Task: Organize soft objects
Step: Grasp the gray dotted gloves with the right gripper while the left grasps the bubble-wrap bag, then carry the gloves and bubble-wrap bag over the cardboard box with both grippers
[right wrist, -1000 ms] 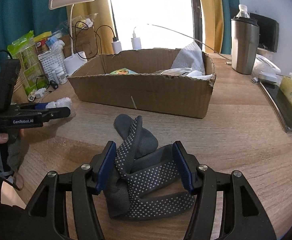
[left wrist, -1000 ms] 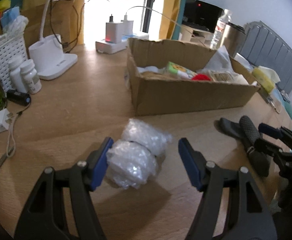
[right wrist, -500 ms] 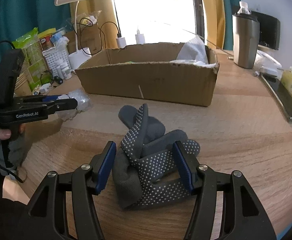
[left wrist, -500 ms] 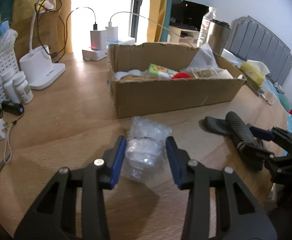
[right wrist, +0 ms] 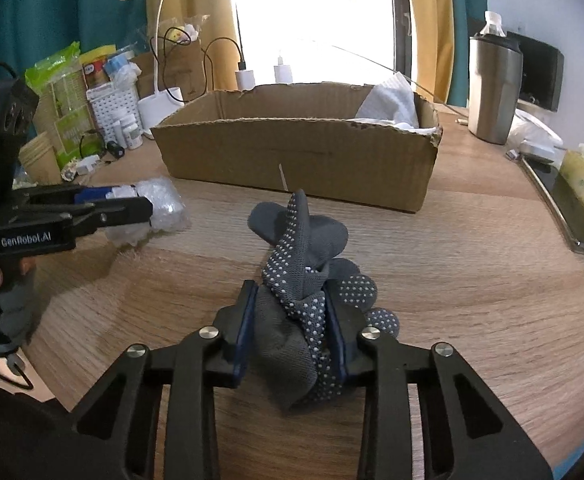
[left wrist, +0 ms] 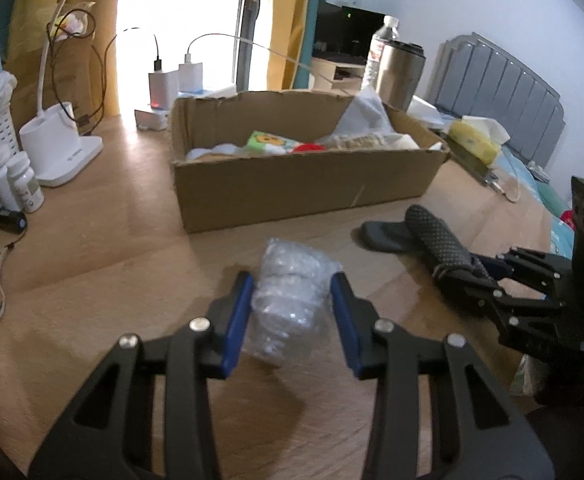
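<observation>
My left gripper (left wrist: 292,316) is clamped on the bubble wrap wad (left wrist: 289,296); my right gripper (right wrist: 289,332), jaws closing, pinches the dotted grey gloves (right wrist: 308,280) on the wooden table (right wrist: 472,280). I judge both should lift clear before crossing the cardboard box (right wrist: 292,156) rim just beyond. A second ago both jaw pairs stood wide around their loads.

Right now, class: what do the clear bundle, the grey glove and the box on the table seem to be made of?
Clear bundle: probably bubble wrap, glossy plastic with small bumps.
Grey glove: knit fabric, matte, with pale grip dots, maybe rubber.
Box: brown corrugated cardboard, dull, with ragged torn edges.
</observation>
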Motion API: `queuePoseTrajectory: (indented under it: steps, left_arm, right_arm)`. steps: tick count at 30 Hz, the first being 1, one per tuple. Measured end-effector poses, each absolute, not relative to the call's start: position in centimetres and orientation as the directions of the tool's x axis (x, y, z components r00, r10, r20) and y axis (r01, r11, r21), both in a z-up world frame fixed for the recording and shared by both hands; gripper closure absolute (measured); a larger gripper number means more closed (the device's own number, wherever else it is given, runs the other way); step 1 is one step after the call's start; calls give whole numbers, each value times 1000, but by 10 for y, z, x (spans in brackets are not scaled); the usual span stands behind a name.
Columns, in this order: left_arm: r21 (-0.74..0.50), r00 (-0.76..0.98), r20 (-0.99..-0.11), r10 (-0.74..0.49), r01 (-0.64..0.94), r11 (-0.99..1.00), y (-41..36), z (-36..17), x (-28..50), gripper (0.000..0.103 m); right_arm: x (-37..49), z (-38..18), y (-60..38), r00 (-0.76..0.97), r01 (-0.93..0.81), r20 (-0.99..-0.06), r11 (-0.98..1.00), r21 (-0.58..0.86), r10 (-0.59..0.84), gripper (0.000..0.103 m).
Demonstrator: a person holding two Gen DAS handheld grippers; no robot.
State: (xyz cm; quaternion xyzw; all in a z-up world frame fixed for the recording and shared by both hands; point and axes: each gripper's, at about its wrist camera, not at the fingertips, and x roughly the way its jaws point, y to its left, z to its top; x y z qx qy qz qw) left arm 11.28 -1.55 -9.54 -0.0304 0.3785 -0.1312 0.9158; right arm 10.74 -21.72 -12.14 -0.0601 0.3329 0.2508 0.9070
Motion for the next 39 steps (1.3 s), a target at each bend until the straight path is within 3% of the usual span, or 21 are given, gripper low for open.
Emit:
queuePoseTrajectory:
  steps: [39]
  left_arm:
    - [-145, 765, -575, -290, 254, 956, -22, -25, 83, 62]
  right_arm:
    - [97, -45, -227, 742, -500, -506, 866, 18, 440, 70]
